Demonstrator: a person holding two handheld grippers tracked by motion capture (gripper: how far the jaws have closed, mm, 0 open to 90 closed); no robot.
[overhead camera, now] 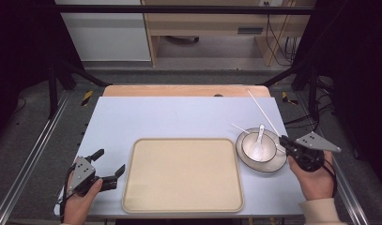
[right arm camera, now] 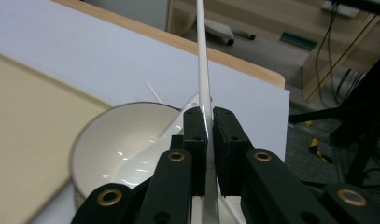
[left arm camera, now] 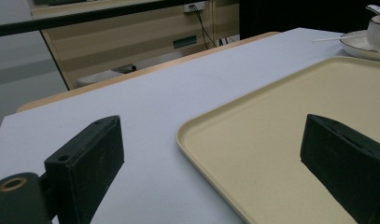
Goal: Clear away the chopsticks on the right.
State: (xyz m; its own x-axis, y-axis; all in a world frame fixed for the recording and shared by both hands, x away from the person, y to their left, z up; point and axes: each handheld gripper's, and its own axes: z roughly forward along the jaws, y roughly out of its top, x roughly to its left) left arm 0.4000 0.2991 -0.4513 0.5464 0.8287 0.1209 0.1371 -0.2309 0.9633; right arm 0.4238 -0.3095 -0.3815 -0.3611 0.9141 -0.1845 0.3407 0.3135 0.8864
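My right gripper (overhead camera: 285, 142) is shut on a thin white chopstick (overhead camera: 263, 112) that slants up and away over the table's far right. In the right gripper view the chopstick (right arm camera: 202, 70) rises straight from between the closed jaws of the right gripper (right arm camera: 209, 116). Just left of that gripper a white bowl (overhead camera: 252, 149) sits on a saucer (overhead camera: 278, 165) with a white spoon (overhead camera: 260, 139) in it. A second chopstick (overhead camera: 239, 128) rests across the bowl's far-left rim. My left gripper (overhead camera: 110, 161) stands open and empty at the near left, beside a beige tray (overhead camera: 181, 174).
The empty tray (left arm camera: 281, 121) covers the middle front of the pale blue table top (overhead camera: 170, 117). A wooden strip (overhead camera: 179, 90) runs along the far edge. Black frame posts and metal rails flank the table on both sides.
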